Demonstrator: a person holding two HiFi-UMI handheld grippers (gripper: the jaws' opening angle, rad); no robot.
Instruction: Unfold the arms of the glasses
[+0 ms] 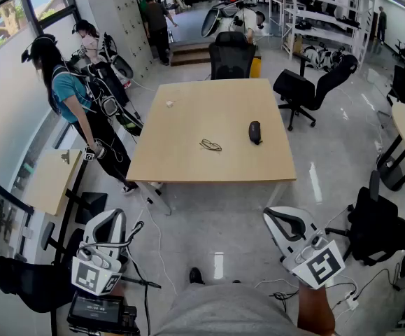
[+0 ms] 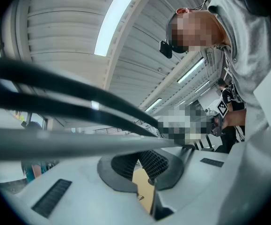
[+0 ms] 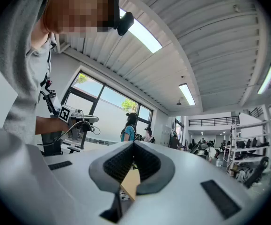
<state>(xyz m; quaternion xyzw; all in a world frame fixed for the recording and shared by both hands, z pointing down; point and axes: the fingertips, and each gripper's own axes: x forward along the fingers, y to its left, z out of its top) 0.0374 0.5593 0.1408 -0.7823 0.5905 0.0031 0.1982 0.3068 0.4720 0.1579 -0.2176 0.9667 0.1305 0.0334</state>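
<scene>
The folded glasses (image 1: 210, 145) lie near the middle of the light wooden table (image 1: 188, 159), with a black oval case (image 1: 255, 131) to their right. Both grippers are far from them, held low beside my body near the floor. My left gripper (image 1: 113, 215) is at the lower left and my right gripper (image 1: 275, 216) at the lower right. Each is shut with nothing between its pads. In the left gripper view the left gripper (image 2: 139, 159) shows only a sliver of table between the jaws. The right gripper (image 3: 134, 149) looks the same in its own view.
A small white object (image 1: 169, 103) lies at the table's far left. Black office chairs (image 1: 231, 54) (image 1: 314, 86) stand behind and right of the table. A person in a teal shirt (image 1: 69, 93) stands left, by a small side table (image 1: 52, 180). Cables (image 1: 150, 229) trail on the floor.
</scene>
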